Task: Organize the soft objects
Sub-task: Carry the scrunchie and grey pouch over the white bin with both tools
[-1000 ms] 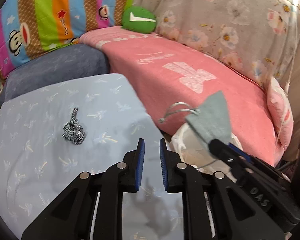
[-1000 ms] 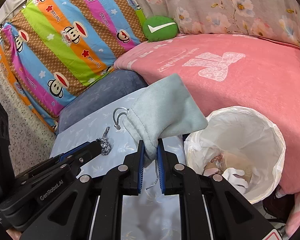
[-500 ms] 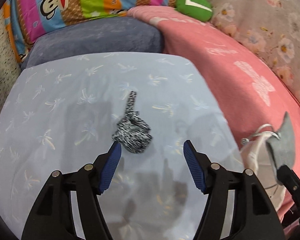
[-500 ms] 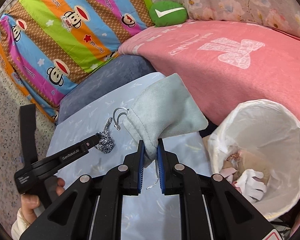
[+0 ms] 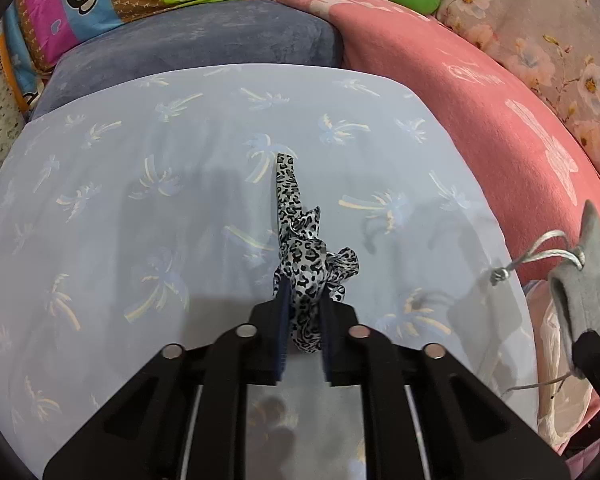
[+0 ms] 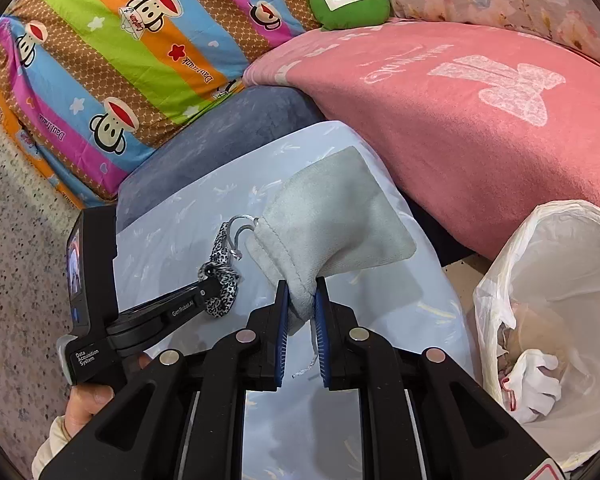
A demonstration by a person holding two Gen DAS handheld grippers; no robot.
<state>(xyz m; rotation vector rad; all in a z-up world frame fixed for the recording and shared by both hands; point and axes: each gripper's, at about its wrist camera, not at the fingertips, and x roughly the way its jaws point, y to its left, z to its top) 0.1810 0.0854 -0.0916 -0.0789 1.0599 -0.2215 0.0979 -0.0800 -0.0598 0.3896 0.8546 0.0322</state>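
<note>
A leopard-print scrunchie (image 5: 306,264) lies on the pale blue palm-print table (image 5: 140,200), and my left gripper (image 5: 303,312) is shut on its near end; its tail points away from me. In the right wrist view the same scrunchie (image 6: 220,280) shows at the tip of the left gripper (image 6: 214,282). My right gripper (image 6: 302,300) is shut on the rim of a grey drawstring pouch (image 6: 332,220), held above the table's right side. That pouch (image 5: 584,284) hangs at the right edge of the left wrist view.
A white bin with a plastic liner (image 6: 548,280) stands right of the table, with soft items inside. A pink blanket (image 6: 460,112), a blue-grey cushion (image 5: 200,48), a striped monkey-print pillow (image 6: 120,40) and a green cushion (image 6: 350,2) ring the table's far side.
My left gripper went from shut, to open over the scrunchie, and has now shut on it. The right gripper kept hold of the pouch and drifted left, away from the bin.
</note>
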